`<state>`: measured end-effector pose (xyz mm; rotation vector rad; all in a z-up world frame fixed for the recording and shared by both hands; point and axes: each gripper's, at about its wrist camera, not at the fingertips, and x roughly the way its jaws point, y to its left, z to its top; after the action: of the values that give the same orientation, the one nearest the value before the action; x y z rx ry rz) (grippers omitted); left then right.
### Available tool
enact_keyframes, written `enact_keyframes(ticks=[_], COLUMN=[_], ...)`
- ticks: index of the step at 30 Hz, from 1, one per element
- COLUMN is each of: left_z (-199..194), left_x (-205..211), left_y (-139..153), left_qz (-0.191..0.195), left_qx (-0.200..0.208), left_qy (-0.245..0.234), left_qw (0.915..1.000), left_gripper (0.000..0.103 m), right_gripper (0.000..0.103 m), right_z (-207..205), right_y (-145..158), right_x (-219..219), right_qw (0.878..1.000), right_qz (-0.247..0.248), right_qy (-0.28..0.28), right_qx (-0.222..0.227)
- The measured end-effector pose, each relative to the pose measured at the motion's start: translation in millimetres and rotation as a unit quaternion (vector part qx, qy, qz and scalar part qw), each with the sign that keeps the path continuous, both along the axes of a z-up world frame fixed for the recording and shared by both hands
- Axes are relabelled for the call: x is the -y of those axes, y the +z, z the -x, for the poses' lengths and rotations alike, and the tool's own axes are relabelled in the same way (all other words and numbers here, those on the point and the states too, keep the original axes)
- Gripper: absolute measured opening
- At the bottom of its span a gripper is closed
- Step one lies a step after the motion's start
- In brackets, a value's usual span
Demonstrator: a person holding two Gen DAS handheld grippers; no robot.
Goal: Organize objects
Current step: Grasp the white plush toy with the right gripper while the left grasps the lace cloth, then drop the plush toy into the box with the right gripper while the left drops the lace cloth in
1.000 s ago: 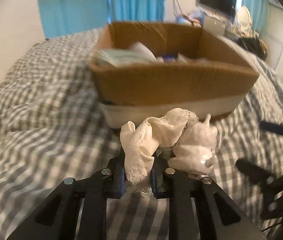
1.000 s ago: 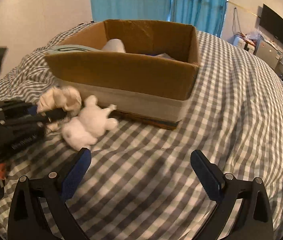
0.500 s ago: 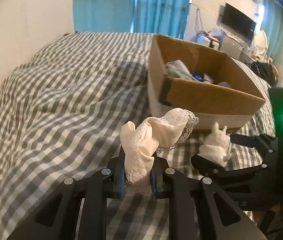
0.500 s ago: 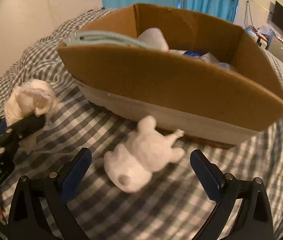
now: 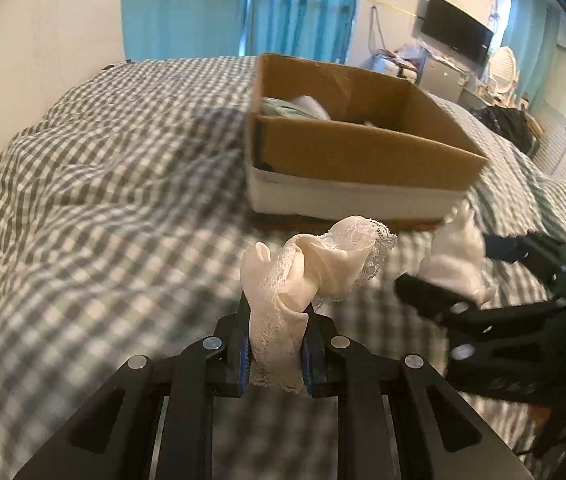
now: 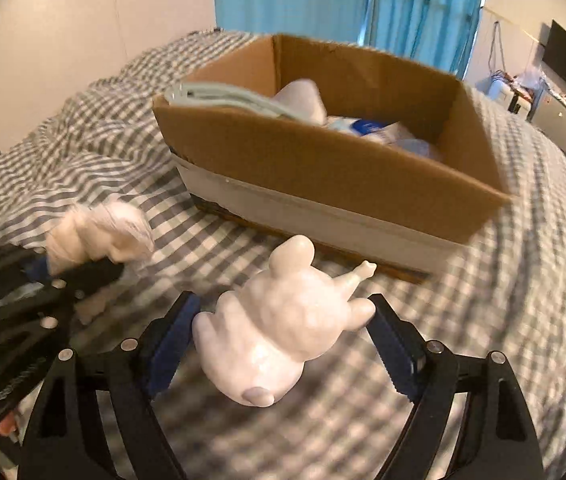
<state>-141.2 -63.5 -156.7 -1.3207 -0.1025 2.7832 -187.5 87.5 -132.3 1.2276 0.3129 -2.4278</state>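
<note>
My left gripper [image 5: 275, 344] is shut on a cream lace-trimmed cloth [image 5: 315, 268] and holds it above the checked bedspread, in front of the cardboard box [image 5: 363, 152]. The cloth also shows in the right wrist view [image 6: 99, 232]. A white plush toy [image 6: 283, 320] lies on the bed between the fingers of my right gripper [image 6: 283, 340], which stands open around it, pads close to its sides. The toy also shows in the left wrist view [image 5: 459, 256], with the right gripper [image 5: 463, 280] around it.
The open box [image 6: 323, 160] holds folded pale green cloth [image 6: 227, 96], a white item and a blue-and-white pack. The grey checked bedspread [image 5: 103, 200] stretches left. A wall and blue curtains stand behind; a TV and cluttered furniture are far right.
My right gripper has moved in around the plush toy and its fingers have narrowed. My left gripper still holds the cloth and has shifted a little.
</note>
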Motion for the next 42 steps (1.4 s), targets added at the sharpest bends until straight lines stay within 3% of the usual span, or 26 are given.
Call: enact_keyframes(ticks=[9, 24, 28, 35, 39, 42], left_z=[-31, -66, -60, -26, 2, 30], left_x=[-45, -70, -67, -67, -67, -64], left_y=[35, 102, 134, 177, 190, 194], left_qz=[-0.007, -0.027, -0.068, -0.036, 0.008, 0.015], left_qx=[-0.023, -0.07, -0.098, -0.128, -0.142, -0.144], left_qy=[-0.03, -0.043, -0.044, -0.044, -0.039, -0.037], left_qw=[0.9993, 0.9962, 0.9919, 0.9902, 0.9891, 0.9888], left_gripper=[0.019, 0.019, 0.019, 0.019, 0.019, 0.019], right_gripper=[0.084, 0.084, 0.084, 0.084, 0.084, 0.084], right_z=[-39, -99, -96, -65, -39, -10], right_y=[47, 129, 158, 202, 218, 228], right_x=[-77, -105, -103, -91, -81, -73], right_qw=[0.999, 0.991, 0.987, 0.981, 0.979, 0.978], right_qz=[-0.002, 0.029, 0.026, 0.033, 0.033, 0.033], right_qy=[-0.036, -0.043, -0.036, -0.025, -0.017, -0.011], right_qx=[-0.04, -0.125, -0.154, -0.19, -0.202, -0.207])
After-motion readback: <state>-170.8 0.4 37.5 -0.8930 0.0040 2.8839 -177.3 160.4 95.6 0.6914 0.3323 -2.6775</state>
